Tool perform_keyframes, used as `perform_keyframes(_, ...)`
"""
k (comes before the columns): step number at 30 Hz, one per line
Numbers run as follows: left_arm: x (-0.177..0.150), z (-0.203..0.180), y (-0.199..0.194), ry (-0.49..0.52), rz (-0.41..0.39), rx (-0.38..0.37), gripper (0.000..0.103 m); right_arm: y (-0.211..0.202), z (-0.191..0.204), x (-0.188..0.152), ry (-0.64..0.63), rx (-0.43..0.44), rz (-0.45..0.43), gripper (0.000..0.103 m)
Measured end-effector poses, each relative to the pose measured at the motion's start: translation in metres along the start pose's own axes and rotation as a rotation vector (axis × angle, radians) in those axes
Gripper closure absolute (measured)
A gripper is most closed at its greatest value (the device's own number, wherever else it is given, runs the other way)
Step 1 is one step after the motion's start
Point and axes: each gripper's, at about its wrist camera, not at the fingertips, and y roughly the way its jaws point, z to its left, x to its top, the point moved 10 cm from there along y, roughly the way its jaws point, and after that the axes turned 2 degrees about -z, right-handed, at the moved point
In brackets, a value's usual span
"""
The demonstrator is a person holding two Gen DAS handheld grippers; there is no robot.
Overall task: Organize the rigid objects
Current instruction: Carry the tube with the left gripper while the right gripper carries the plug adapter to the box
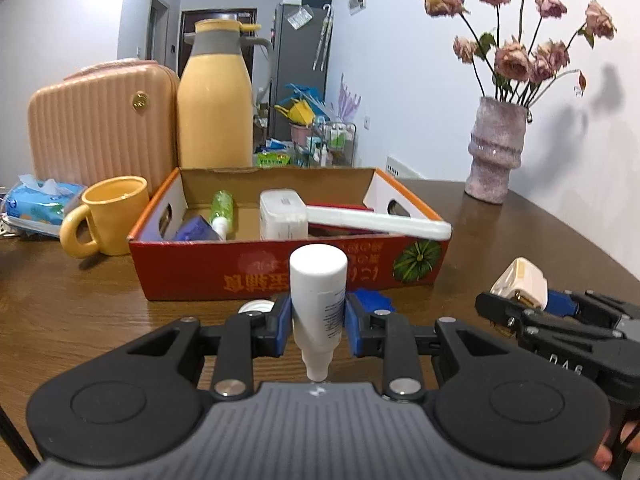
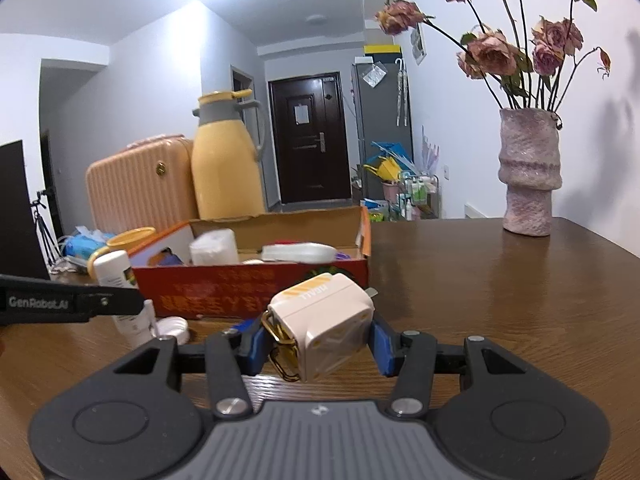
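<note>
My left gripper (image 1: pixel 318 320) is shut on a white bottle (image 1: pixel 319 288), which stands upside down with its narrow neck pointing toward the camera, raised above the table. Its blue pads (image 1: pixel 283 320) press both sides. My right gripper (image 2: pixel 318 344) is shut on a cream plug adapter (image 2: pixel 324 328) with a brass clip on its left side. The right gripper (image 1: pixel 524 300) and its adapter (image 1: pixel 520 280) also show at the right of the left wrist view. Just ahead of both stands a red cardboard box (image 1: pixel 280 276) holding a green bottle (image 1: pixel 222 208), a white box (image 1: pixel 282 214) and a long white piece (image 1: pixel 380 222).
A white cap (image 1: pixel 254 306) lies on the wooden table in front of the box. A yellow mug (image 1: pixel 112 216), tissue pack (image 1: pixel 40 200), pink case (image 1: pixel 100 124) and yellow thermos (image 1: pixel 216 100) crowd the left and back. A vase (image 1: pixel 496 148) of dried roses stands far right.
</note>
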Motion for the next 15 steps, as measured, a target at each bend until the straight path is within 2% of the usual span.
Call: perform_keyframes(15, 0.033, 0.029, -0.021, -0.055, -0.086, 0.034, 0.075, 0.004, 0.028, 0.027, -0.003, 0.015, -0.045, 0.053)
